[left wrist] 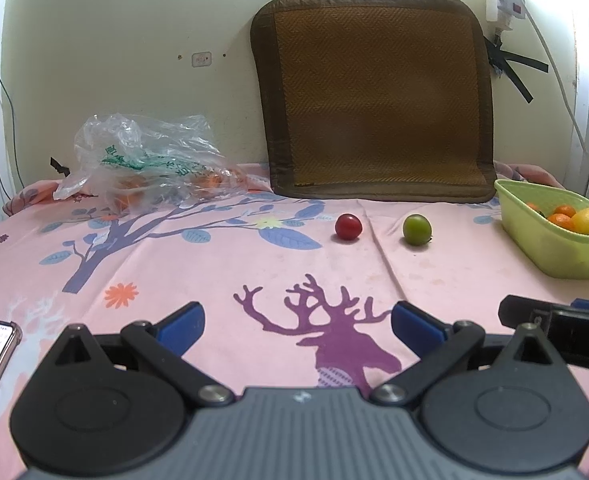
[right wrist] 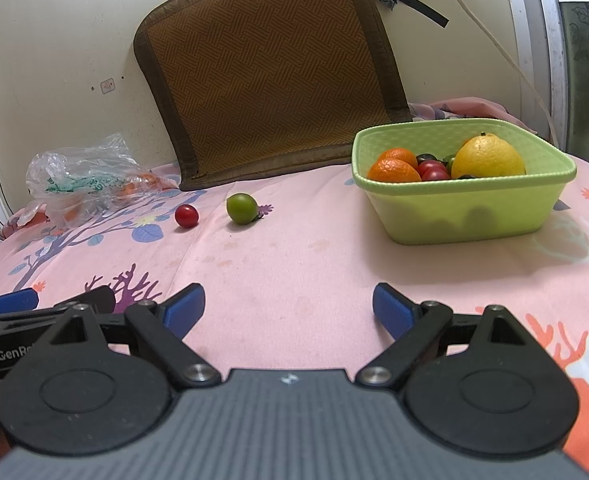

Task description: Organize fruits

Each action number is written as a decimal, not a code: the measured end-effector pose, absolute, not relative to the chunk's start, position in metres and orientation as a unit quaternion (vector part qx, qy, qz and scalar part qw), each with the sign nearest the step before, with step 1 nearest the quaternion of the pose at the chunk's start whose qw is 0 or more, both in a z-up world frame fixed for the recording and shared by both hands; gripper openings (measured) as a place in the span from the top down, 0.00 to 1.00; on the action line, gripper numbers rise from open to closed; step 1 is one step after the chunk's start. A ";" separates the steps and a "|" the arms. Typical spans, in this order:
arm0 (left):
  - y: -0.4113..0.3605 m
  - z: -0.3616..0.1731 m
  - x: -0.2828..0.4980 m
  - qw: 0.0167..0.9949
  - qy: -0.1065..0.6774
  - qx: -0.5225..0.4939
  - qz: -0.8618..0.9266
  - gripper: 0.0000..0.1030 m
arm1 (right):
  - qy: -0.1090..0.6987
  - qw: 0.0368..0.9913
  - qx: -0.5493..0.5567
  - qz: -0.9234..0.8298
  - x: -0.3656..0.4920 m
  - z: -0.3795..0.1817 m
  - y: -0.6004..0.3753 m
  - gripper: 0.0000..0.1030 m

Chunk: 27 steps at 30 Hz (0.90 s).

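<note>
Right wrist, green fruit [right wrist: 241, 208] stem rightward

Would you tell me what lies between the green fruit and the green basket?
Only bare pink cloth separates green fruit from basket, clearest in the right wrist view.

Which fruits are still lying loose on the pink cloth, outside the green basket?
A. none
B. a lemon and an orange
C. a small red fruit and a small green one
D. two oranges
C: the small red fruit and small green fruit sit side by side on the pink cloth, left of the green basket.
</note>
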State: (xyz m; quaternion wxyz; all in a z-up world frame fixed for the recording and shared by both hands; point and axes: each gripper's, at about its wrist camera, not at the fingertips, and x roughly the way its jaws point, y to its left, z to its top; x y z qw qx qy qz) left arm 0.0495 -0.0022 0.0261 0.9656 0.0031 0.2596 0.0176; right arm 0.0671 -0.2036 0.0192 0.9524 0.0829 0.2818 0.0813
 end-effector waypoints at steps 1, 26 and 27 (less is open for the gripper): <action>-0.002 0.026 0.049 0.966 0.259 0.003 0.017 0.00 | 0.281 0.953 0.083 0.081 0.067 0.019 -0.204 0.10; -0.004 0.025 0.049 0.966 0.260 0.005 0.016 0.00 | 0.280 0.953 0.077 0.080 0.067 0.019 -0.203 0.09; -0.004 0.025 0.049 0.966 0.260 0.004 0.015 0.00 | 0.280 0.953 0.077 0.080 0.067 0.019 -0.203 0.09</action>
